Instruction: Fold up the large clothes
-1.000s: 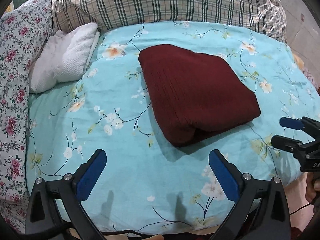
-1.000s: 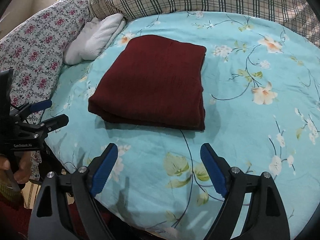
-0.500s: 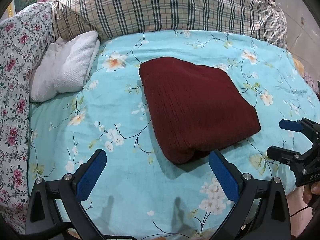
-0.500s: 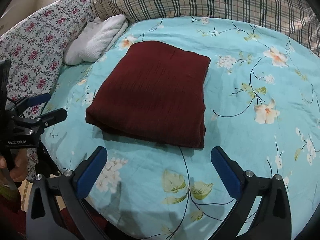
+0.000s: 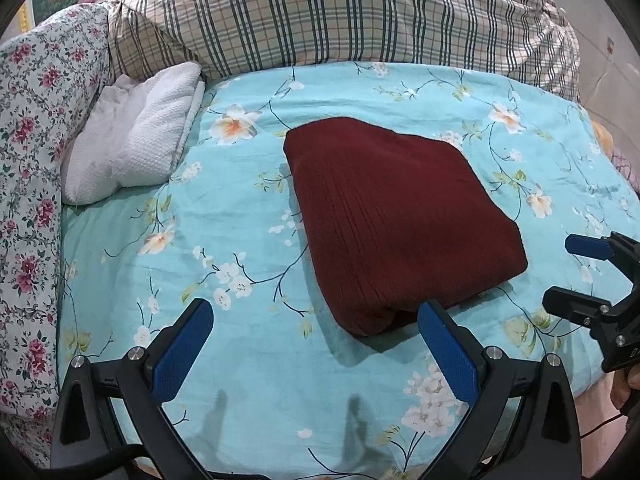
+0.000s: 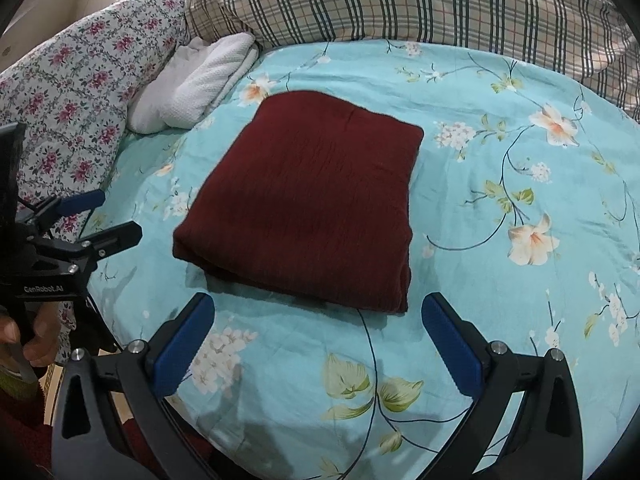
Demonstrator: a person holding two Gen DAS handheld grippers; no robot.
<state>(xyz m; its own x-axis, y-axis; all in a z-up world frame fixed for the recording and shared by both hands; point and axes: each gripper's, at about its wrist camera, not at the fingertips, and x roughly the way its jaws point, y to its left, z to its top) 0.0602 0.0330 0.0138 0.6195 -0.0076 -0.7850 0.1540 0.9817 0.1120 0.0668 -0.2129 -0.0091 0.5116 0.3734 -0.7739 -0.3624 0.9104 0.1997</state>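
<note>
A dark red garment lies folded into a thick rectangle on the turquoise floral bedsheet. My left gripper hovers open over the sheet just short of the garment's near corner, nothing between its blue pads. Over the sheet in front of the garment's near edge, my right gripper stands wide open and empty. Each gripper also shows in the other's view: the right gripper at the right edge, the left gripper at the left edge, a hand below it.
A white textured towel lies at the back left beside a pink-flowered pillow. A plaid quilt is bunched along the far side. The bed's edge runs just below both grippers.
The right gripper's jaws widened from partly open to fully open. Both grippers drew back a little from the folded garment, which lies unmoved.
</note>
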